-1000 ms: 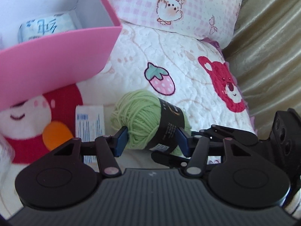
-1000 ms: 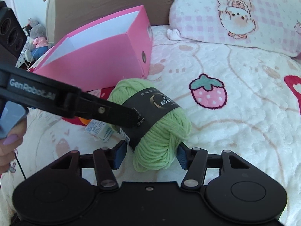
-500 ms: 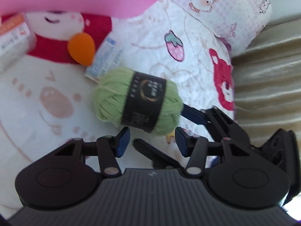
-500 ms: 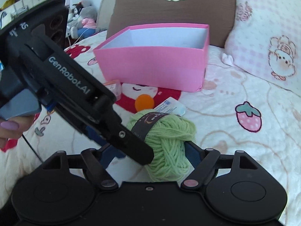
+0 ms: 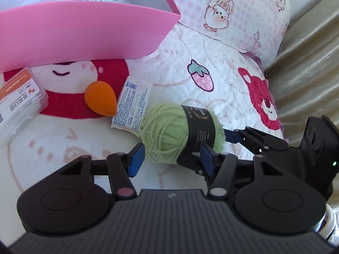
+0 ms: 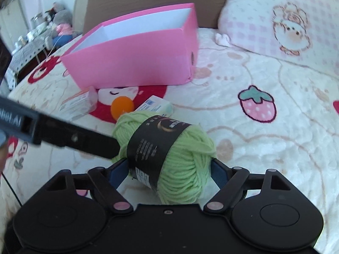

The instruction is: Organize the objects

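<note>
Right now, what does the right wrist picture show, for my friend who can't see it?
A green yarn ball with a black label sits between the open right gripper on a cartoon-print bedspread. The left gripper reaches in beside it. Behind are an orange sponge, small packets and a pink box.

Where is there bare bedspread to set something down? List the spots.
Free: the bedspread between the yarn, the strawberry print and the pillow. Also free: the near stretch on this side of the plastic case. Crowded: the strip in front of the pink box, where case, orange sponge, packet and yarn lie close together.
</note>
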Tool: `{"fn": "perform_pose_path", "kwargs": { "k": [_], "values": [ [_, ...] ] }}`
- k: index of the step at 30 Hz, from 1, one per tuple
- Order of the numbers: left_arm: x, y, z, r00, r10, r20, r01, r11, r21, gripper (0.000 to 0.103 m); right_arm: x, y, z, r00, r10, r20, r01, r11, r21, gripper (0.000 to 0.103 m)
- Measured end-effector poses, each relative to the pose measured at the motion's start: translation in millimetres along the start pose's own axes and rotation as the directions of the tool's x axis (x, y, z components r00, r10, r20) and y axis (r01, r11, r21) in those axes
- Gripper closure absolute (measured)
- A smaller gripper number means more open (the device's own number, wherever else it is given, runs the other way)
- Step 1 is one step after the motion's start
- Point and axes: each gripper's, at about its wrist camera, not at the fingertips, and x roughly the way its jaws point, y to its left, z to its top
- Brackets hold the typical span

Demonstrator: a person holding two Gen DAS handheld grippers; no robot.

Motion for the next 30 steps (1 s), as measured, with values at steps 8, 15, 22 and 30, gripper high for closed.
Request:
{"fn": "perform_pose_path", "kwargs": {
  "k": [8,15,22,30],
  "values": [
    [-6,-11,-8,0.971,0.191,0.143,-0.202,0.977,0.068,0.035,-3,-4,-2,1.0,-0.009,0.011,0.009,1.0,0.028,0.015],
    [-28,-22,-22,0.924,0.21,0.321,-0.255,0.961,0.106,0.004,-10,-1,-2,0.999,-0.044,0.028,0.043,0.999,0.019,0.015],
    [-48,-28,-29,0.889,0.292,0.354,-0.331,0.942,0.053,0.001,-14,2,-1,0.998,-0.068,0.015,0.068,0.997,-0.018,0.014],
    [-67,-17,-25,0.926,0.322,0.197,-0.35,0.927,0.131,0.003,-26,0,-2,0.999,-0.032,0.034,0.032,0.999,0.015,0.014]
  ]
}}
